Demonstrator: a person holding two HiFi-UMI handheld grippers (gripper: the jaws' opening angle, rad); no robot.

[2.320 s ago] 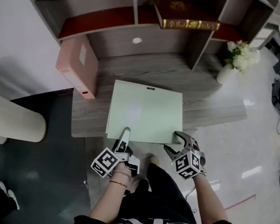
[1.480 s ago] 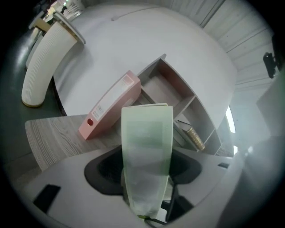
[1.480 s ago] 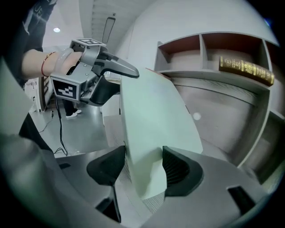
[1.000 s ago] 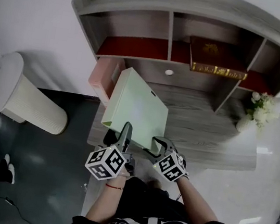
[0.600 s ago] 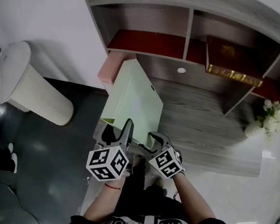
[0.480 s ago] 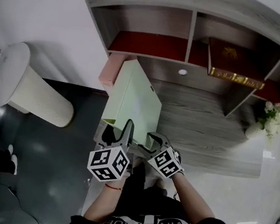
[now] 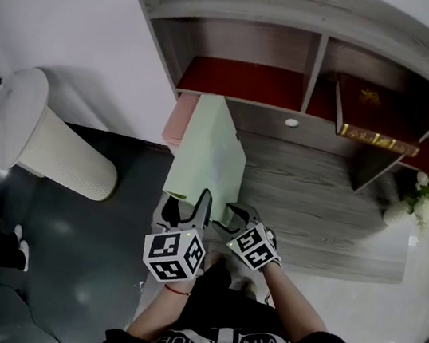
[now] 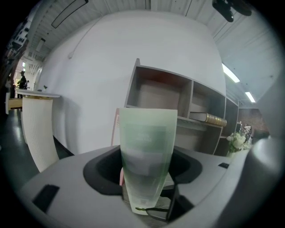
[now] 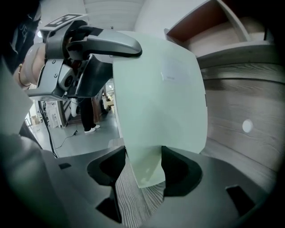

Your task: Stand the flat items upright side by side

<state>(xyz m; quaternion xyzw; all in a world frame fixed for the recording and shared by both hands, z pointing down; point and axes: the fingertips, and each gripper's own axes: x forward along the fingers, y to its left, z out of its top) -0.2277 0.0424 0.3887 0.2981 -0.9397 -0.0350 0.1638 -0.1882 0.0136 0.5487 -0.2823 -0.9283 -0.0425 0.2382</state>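
Green folder (image 7: 206, 151): tilted up on edge at centre-left of the head view, over the left end of the counter (image 7: 312, 214).
Pink folder (image 7: 179, 118): upright just beyond it, to the upper left, below the shelf unit (image 7: 245, 83).
Left gripper (image 7: 199, 205): fingers clamped on the green folder's near edge.
Right gripper (image 7: 234, 213): fingers clamped on the same edge at its corner, just beside the left gripper.

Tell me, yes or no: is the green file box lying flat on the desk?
No, the green file box is tipped up steeply, its broad face nearly upright.
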